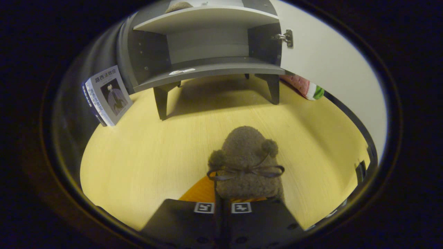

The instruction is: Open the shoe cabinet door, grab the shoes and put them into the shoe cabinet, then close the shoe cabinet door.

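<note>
Slipper (246, 162) in the grip, and the carry is on! The gripper (223, 207) is holding a fuzzy brown slipper with two pom-poms and a dark ribbon bow, and the fingers are sitting drawn nearly together at its near end, apparently pinching the heel edge, though the exact contact is tucked out of sight under the plush. The slipper is pointing straight ahead of the fingers, towards the shoe cabinet (207, 52), and an orange patch (202, 190) is peeking out just beneath it on the pale yellow tabletop (138, 155).

Beyond it, well apart from the slipper, the cabinet is standing on its short legs with its white door (325, 58) swung wide on the hinge (287, 37), so the opening step is looking done. The lower shelf (211, 67) is lying bare apart from a small white mark, while up on the shelf above something brown and fuzzy (178, 5) is sitting, possibly the other slipper. A book (107, 95) is leaning beside the cabinet, and a watermelon-patterned plush (308, 88) is poking out behind the door.

So we are reading this as the grab-and-place step. The next move is calling for a forward carry over the open tabletop, lifting the toe clear of the shelf's front lip and keeping off the open door, before letting go deep inside.
</note>
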`<control>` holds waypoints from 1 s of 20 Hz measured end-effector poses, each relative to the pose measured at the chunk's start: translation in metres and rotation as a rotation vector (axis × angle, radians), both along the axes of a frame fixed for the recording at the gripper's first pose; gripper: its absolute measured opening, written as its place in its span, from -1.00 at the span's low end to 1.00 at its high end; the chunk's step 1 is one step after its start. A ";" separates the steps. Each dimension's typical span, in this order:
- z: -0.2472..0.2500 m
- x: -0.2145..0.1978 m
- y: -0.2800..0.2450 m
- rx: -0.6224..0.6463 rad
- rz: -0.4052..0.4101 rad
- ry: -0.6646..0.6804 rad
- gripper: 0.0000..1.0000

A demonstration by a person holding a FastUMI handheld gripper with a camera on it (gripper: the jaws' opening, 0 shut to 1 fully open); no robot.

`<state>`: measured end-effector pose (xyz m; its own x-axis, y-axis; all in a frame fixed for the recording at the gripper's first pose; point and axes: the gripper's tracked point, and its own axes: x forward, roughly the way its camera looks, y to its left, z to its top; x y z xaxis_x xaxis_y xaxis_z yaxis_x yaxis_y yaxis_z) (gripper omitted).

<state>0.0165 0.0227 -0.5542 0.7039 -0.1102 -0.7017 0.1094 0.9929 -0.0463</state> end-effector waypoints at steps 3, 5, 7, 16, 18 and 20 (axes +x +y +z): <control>-0.009 0.006 0.000 -0.002 0.004 -0.002 -0.93; -0.008 0.006 -0.001 -0.005 0.009 -0.001 -0.94; -0.007 0.005 -0.001 -0.010 0.011 -0.001 -0.94; 0.094 0.020 0.004 -0.018 0.001 -0.121 -0.94; 0.140 0.025 0.008 -0.033 -0.005 -0.170 -0.94; 0.182 0.029 0.014 -0.040 -0.005 -0.202 -0.94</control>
